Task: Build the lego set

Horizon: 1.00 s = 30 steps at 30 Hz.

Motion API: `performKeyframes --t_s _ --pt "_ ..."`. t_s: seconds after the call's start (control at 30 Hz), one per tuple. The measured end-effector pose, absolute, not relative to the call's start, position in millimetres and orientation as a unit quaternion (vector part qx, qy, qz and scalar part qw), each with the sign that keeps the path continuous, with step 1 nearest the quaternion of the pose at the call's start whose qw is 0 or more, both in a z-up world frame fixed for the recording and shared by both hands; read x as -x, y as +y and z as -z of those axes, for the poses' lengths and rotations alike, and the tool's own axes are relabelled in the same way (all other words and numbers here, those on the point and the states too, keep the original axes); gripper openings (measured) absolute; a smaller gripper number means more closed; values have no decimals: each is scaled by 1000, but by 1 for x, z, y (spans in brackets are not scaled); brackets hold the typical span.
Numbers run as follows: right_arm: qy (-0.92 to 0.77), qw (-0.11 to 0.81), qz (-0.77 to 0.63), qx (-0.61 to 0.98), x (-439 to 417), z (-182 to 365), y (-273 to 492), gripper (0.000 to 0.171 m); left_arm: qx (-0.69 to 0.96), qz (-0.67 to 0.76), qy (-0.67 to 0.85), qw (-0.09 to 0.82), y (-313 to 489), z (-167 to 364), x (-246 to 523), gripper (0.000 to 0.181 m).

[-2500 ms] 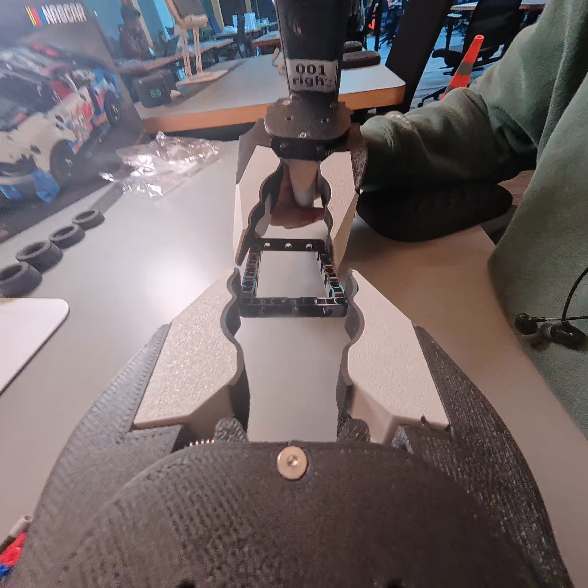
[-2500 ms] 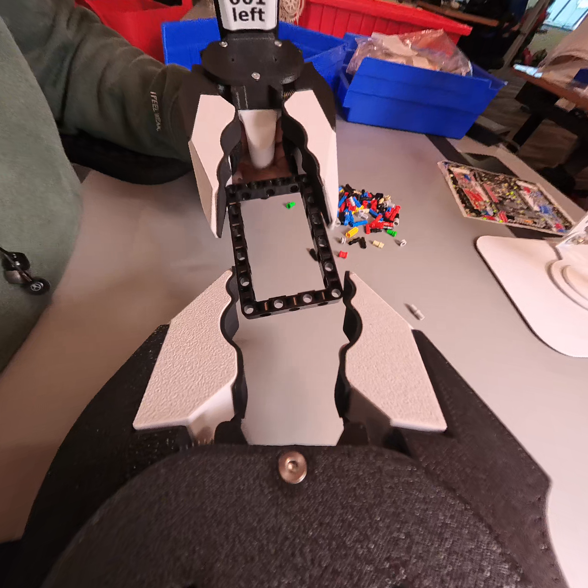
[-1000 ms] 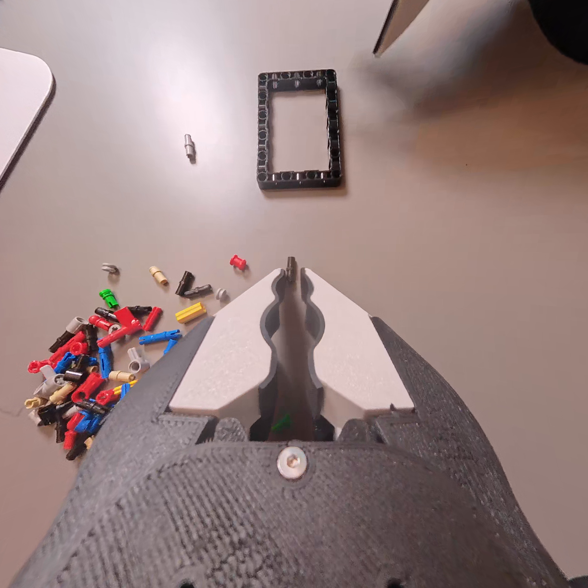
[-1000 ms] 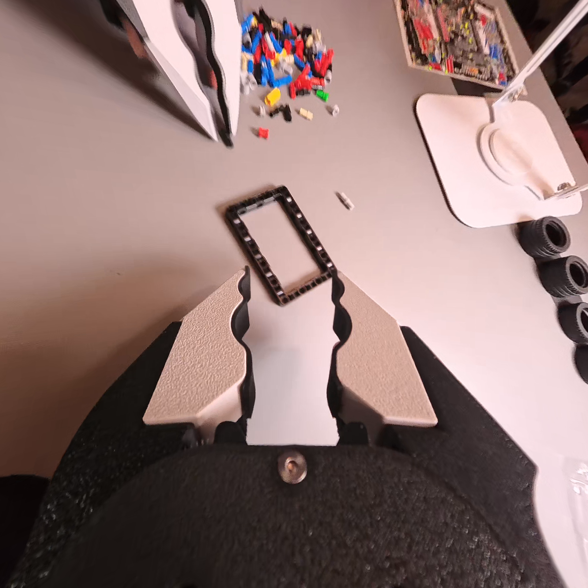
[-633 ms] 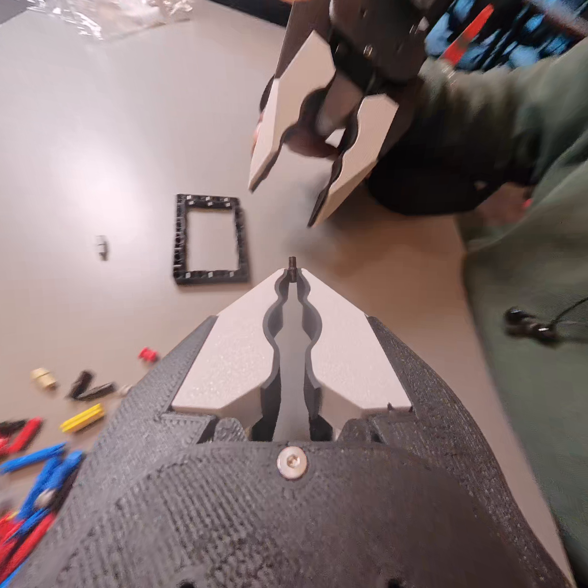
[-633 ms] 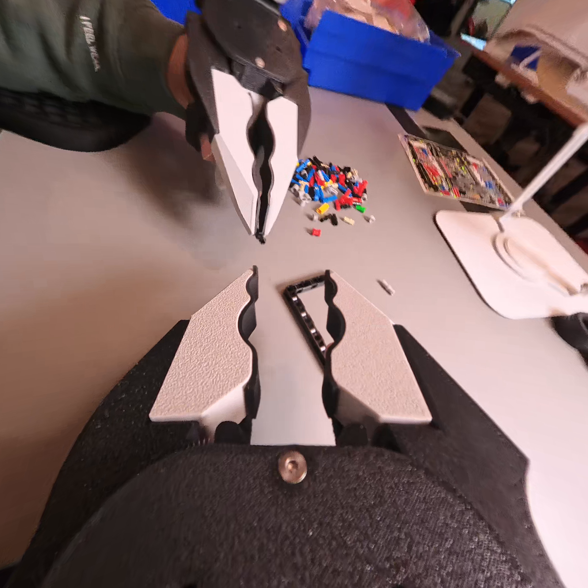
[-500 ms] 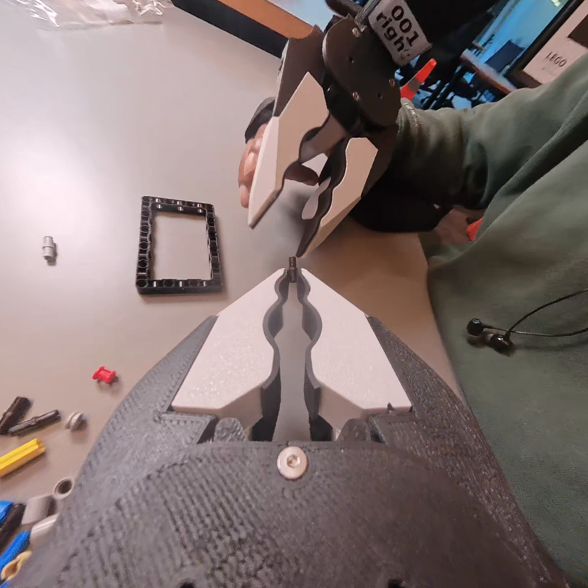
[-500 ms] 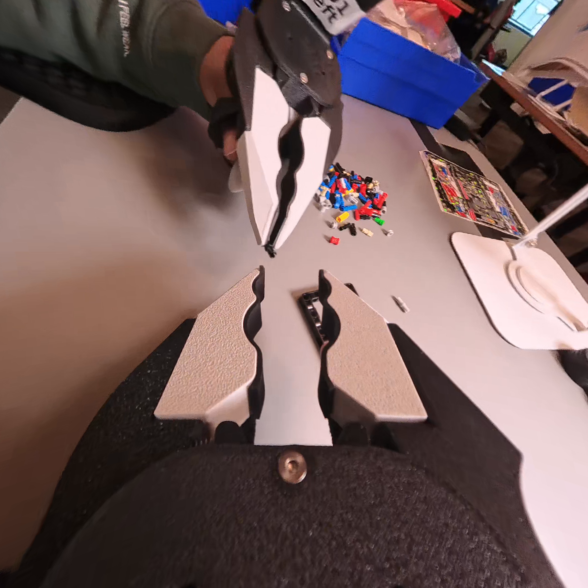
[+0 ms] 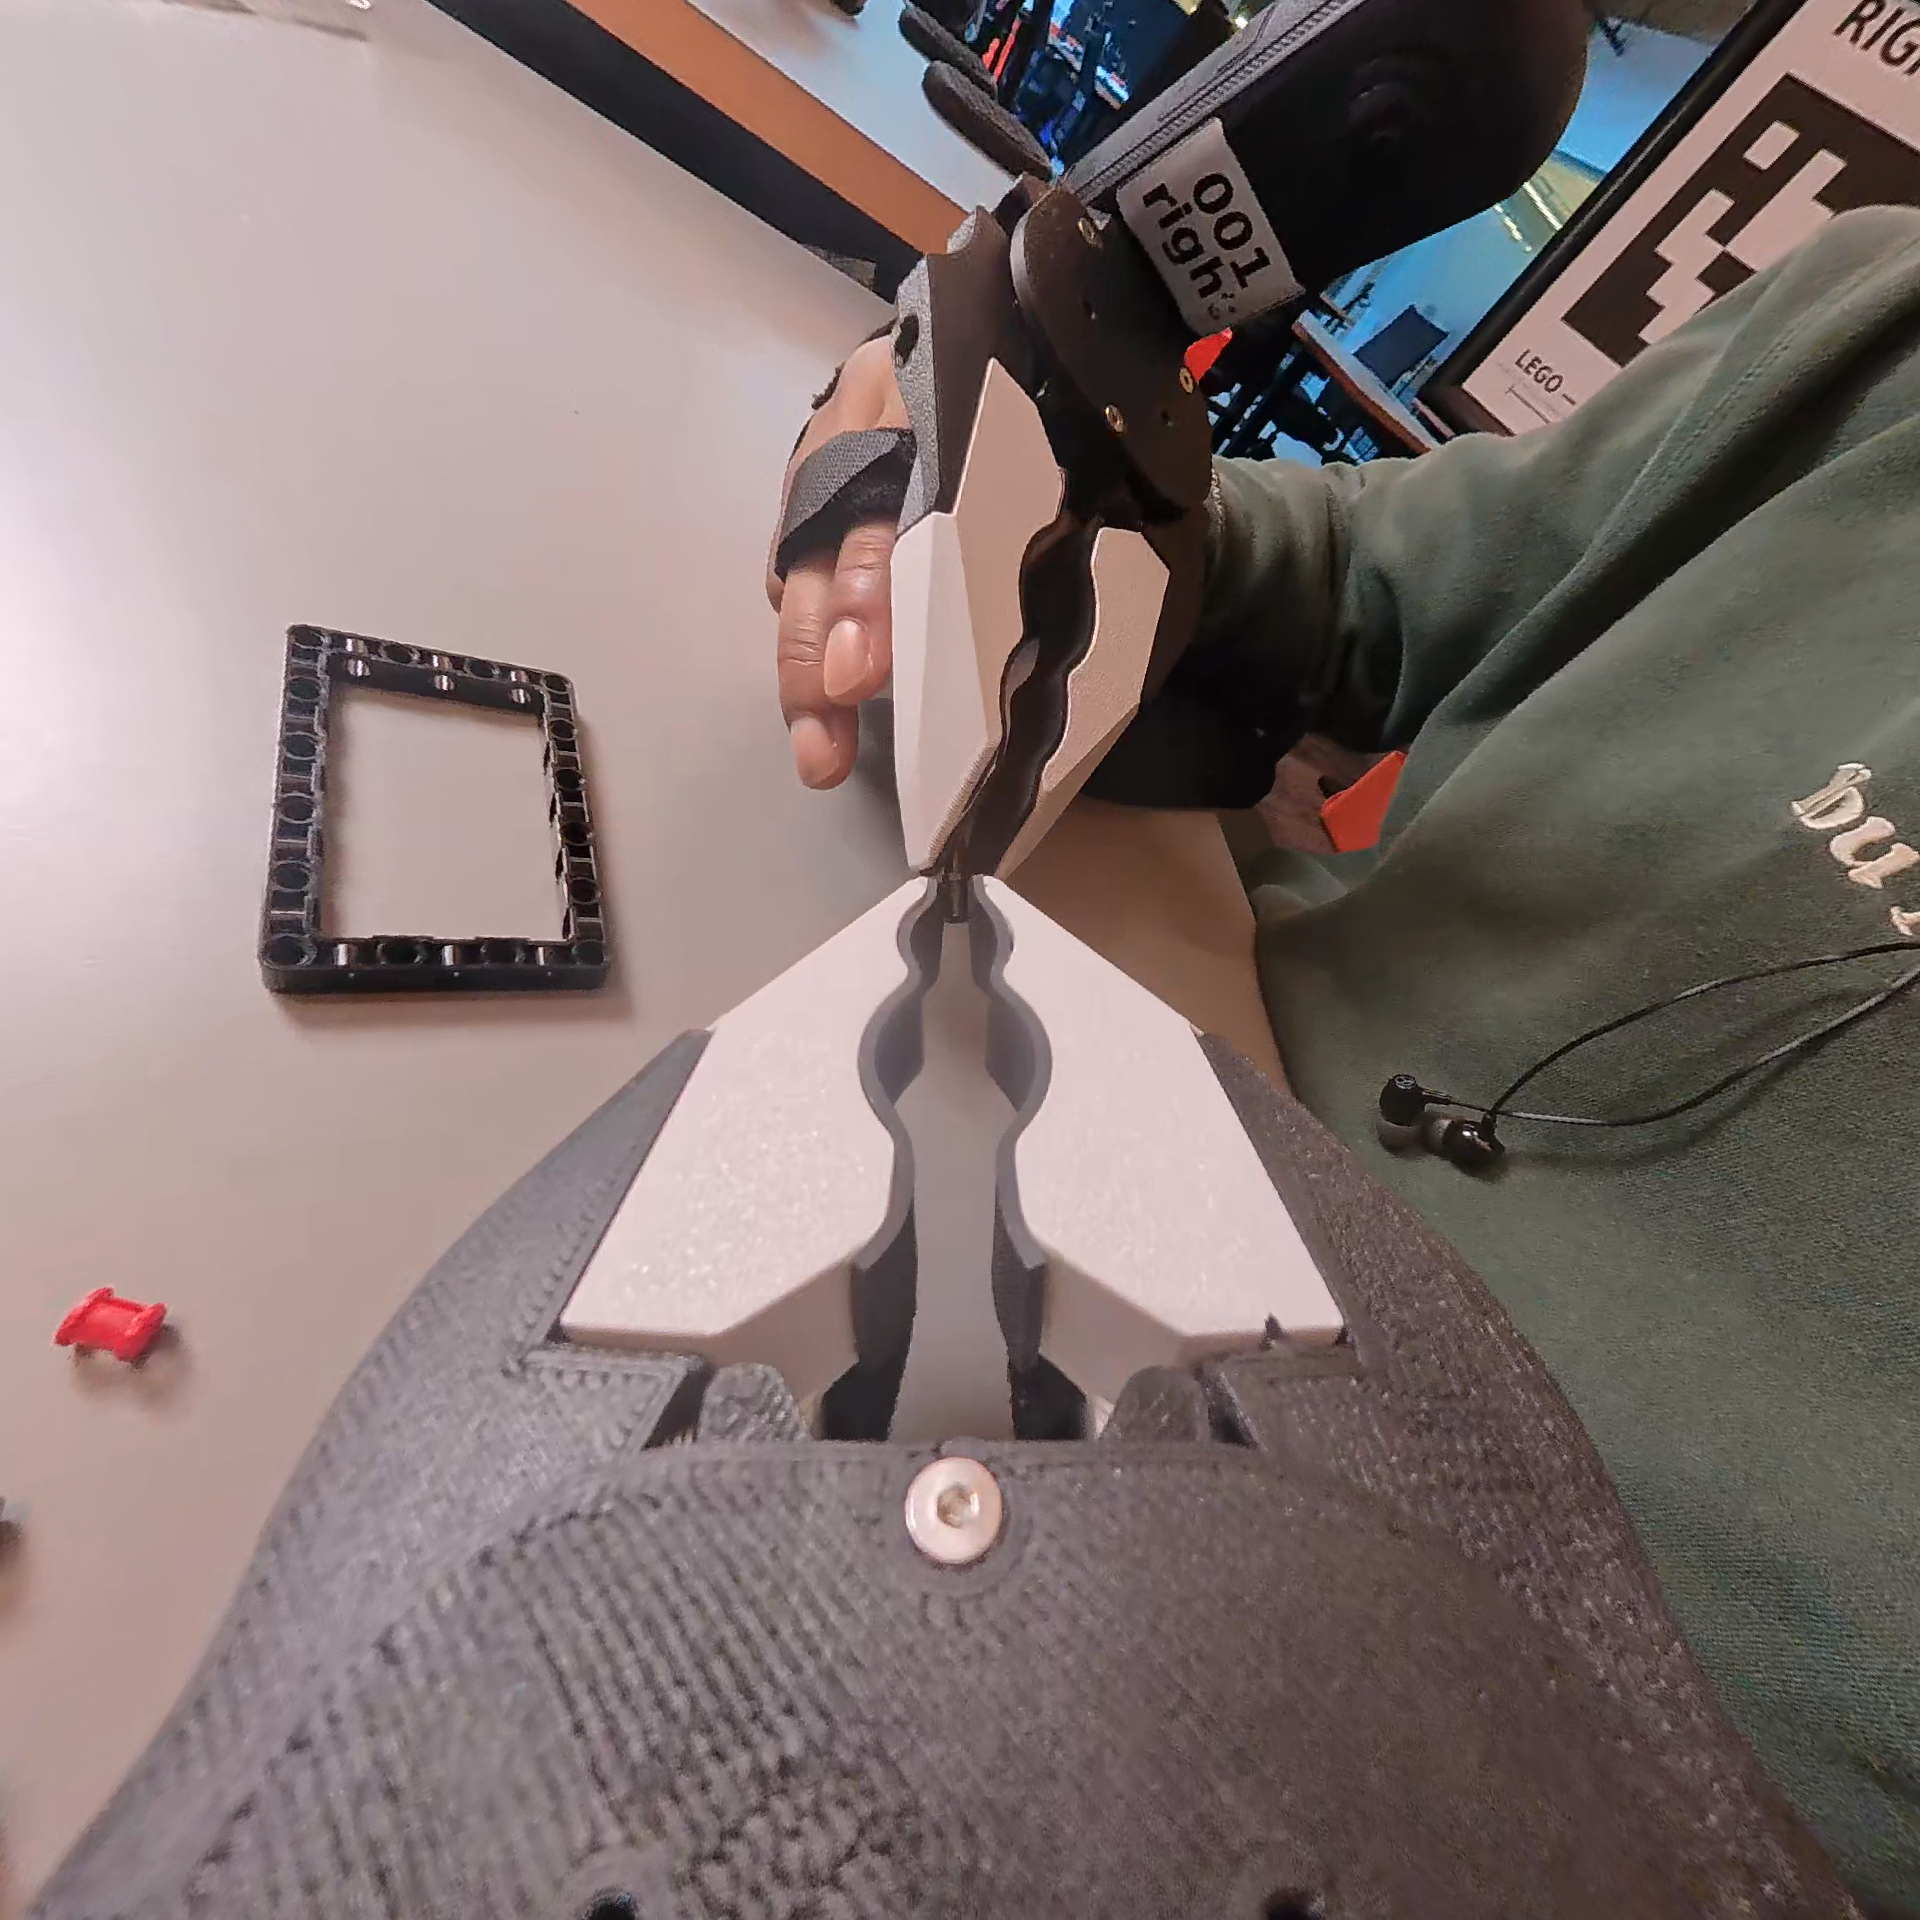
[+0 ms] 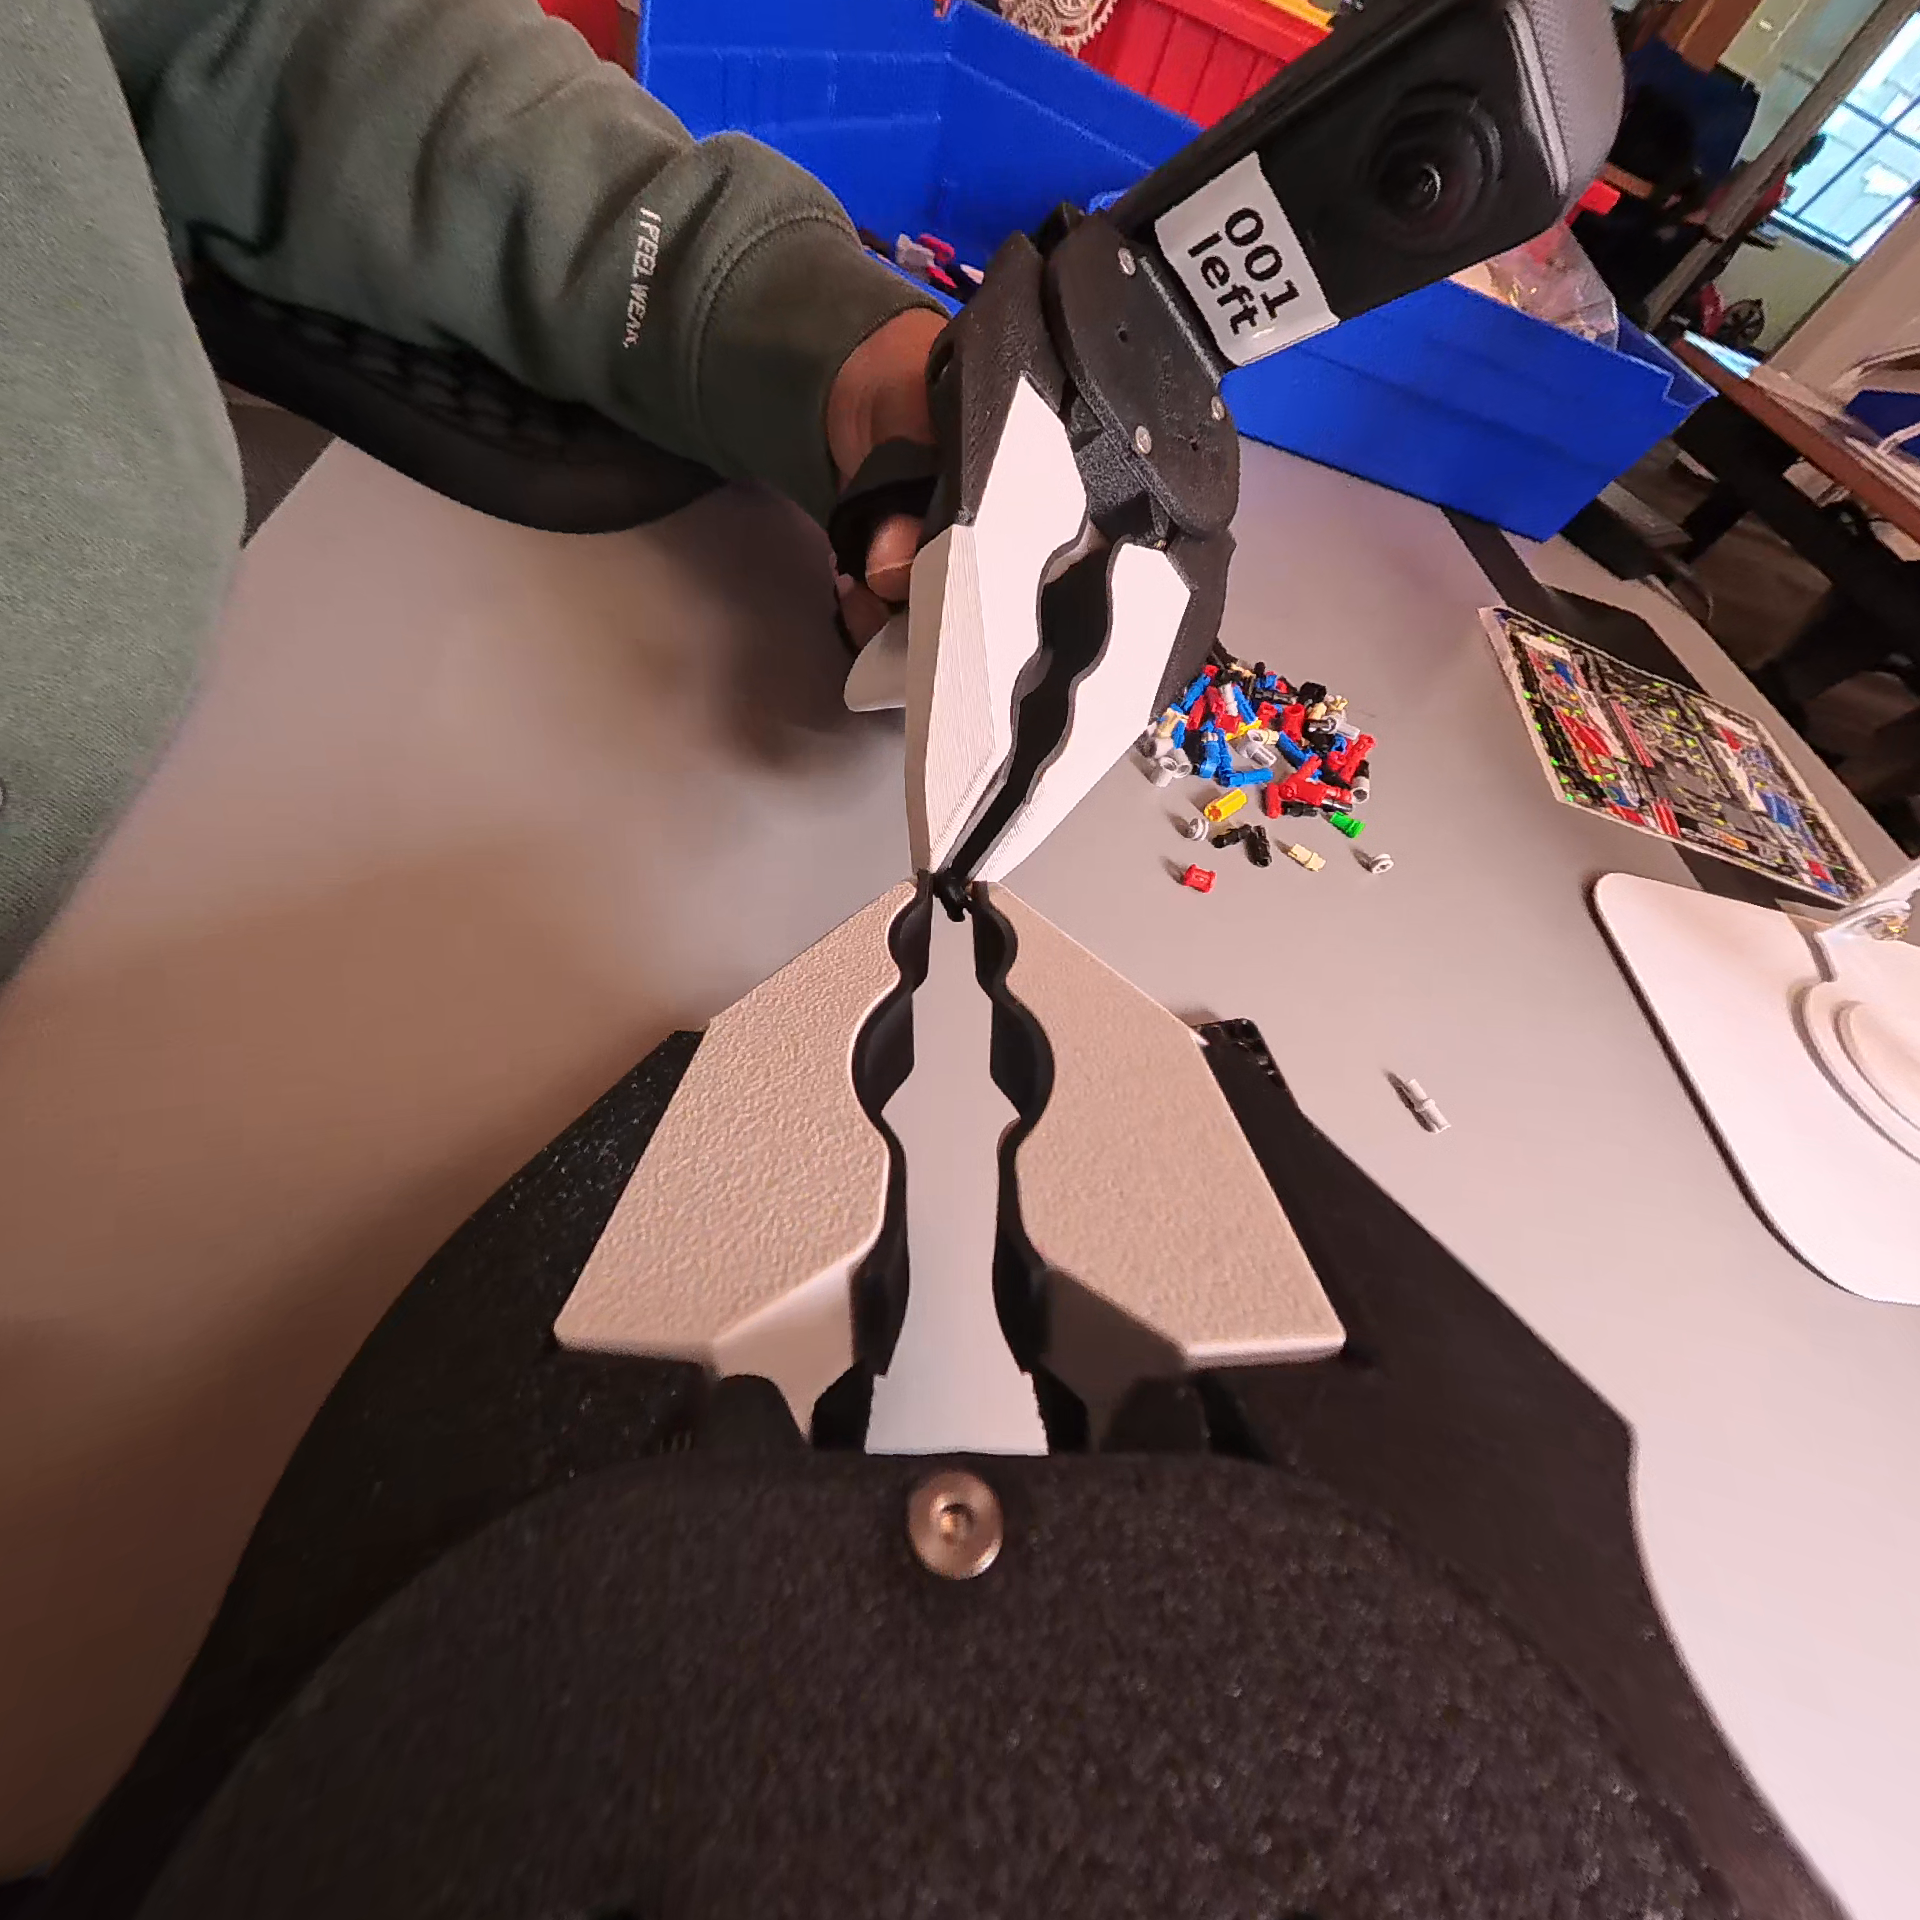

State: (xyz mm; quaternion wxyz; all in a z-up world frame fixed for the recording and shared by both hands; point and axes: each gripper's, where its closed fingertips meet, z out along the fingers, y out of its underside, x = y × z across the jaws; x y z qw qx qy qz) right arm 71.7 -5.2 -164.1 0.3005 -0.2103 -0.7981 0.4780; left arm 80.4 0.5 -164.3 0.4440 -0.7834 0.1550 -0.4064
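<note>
Black pin (image 9: pixel 951 896) pinched tip-to-tip between left gripper (image 9: pixel 948 914) and right gripper (image 10: pixel 948 902), both clenched on it. Black frame (image 9: pixel 431 821) bare on table (image 9: pixel 260 312); parts pile (image 10: pixel 1262 753) largely unused. Build judged barely begun.

Left gripper (image 9: pixel 951 902): pale grey speckled fingers (image 9: pixel 764 1164) with dark wavy inner edges, on a black ribbed body. Right gripper (image 10: pixel 951 902): the same colours, grainier black body. Pin (image 9: pixel 951 896) between the tips: black. Frame (image 9: pixel 431 821) at left on the bench (image 9: pixel 312 312): black, rows of round holes; bench plain grey. Loose piece (image 9: pixel 109 1322) near left: red. Heap of small parts (image 10: pixel 1262 753) far right: blue, red, black, yellow, green, tan, grey. Bins (image 10: pixel 1434 395) beyond: blue. Sleeve (image 10: pixel 468 187): dark green. Booklet (image 10: pixel 1673 753): multicoloured print.
</note>
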Motion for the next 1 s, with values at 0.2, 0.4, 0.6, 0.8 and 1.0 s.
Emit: performKeyframes --t_s 0.2,0.4,0.6,0.8,1.0 --pt "-796 305 -478 214 -70 164 -3 2 780 403 149 454 2 162 -76 2" --pt "-792 307 -478 223 -68 165 0 2 780 403 140 458 3 162 -72 2" --pt "-795 302 -465 247 -65 169 9 2 785 377 120 477 9 163 -59 10" --pt "-803 302 -438 270 -61 177 22 2 838 181 128 498 26 185 -24 49" --pt "-838 276 -333 333 -65 201 61 2 876 39 174 449 42 212 -17 59"
